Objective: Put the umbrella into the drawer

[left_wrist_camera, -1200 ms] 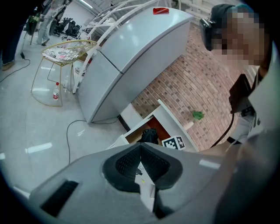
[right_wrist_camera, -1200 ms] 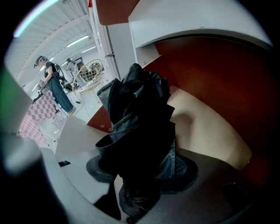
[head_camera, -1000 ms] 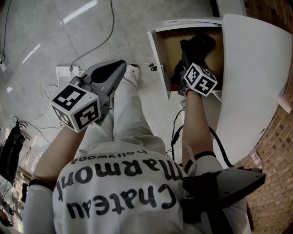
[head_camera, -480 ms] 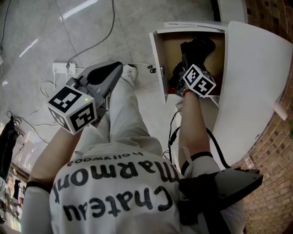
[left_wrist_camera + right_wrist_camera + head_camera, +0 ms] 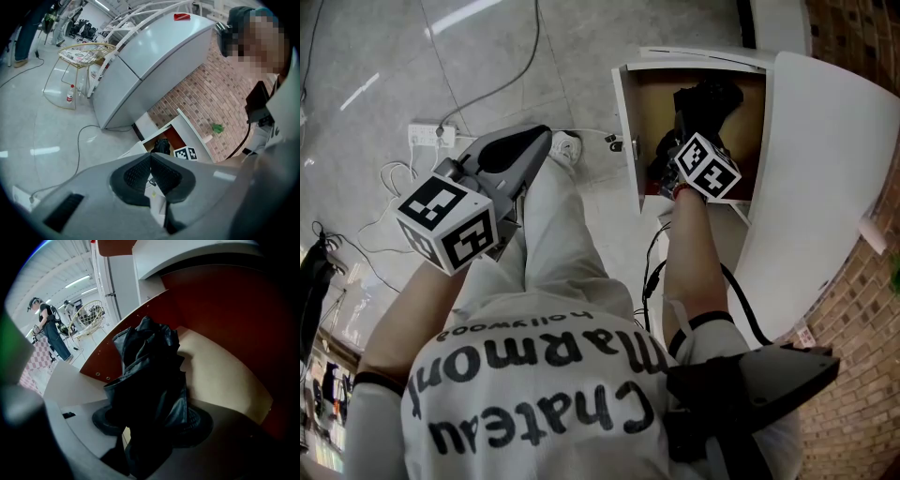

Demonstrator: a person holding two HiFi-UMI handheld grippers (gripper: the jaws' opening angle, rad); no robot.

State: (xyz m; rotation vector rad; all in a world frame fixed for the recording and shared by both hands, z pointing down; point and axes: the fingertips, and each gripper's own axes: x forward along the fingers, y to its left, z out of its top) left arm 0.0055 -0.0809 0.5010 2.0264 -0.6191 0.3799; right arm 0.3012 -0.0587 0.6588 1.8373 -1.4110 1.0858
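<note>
Widely, right hand-held gripper (image 5: pixel 151 423) clamps umbrella (image 5: pixel 149 373).

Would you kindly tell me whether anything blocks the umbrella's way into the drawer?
Nothing visible does. The umbrella, clamped in the right gripper, reaches inside the open drawer, and the drawer floor that shows is bare.

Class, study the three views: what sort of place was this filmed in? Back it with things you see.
Probably a large indoor lab or workshop hall: a shiny floor with a loose cable and power strip, a brick wall, and long ceiling lights.
</note>
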